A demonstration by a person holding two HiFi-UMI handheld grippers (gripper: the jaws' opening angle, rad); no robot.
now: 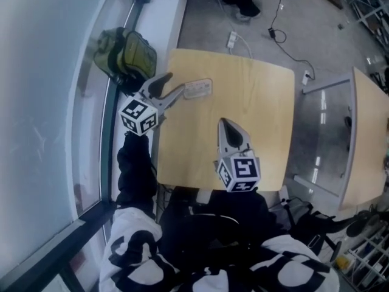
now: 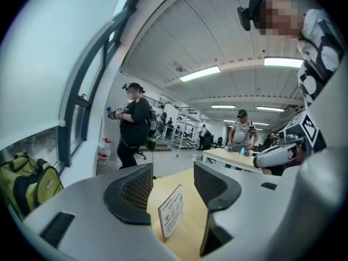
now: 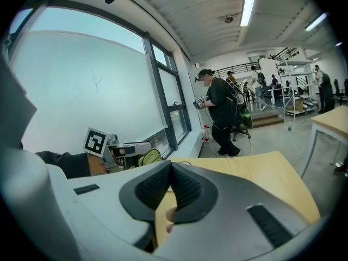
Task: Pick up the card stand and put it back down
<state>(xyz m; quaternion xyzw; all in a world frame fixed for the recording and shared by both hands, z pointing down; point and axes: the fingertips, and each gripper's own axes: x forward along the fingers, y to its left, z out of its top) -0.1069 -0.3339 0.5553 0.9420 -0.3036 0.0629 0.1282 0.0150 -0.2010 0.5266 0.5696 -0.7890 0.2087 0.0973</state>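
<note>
Pale wooden desk (image 1: 255, 102) by window carries small white printed card stand (image 2: 171, 216), standing free. Left claw (image 1: 174, 84) gapes wide just short of it, untouching; right claw (image 3: 171, 173) pinched closed, empty. Put-down seemingly done; only retreat left.

Pale wooden table (image 1: 255, 114), white card stand (image 1: 198, 89) with dark print, olive-yellow backpack (image 1: 124, 55).

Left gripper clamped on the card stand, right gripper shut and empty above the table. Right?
No: the left gripper view shows the left gripper open, jaws clear of the card stand standing on the table. Right gripper shut and empty above the table.
</note>
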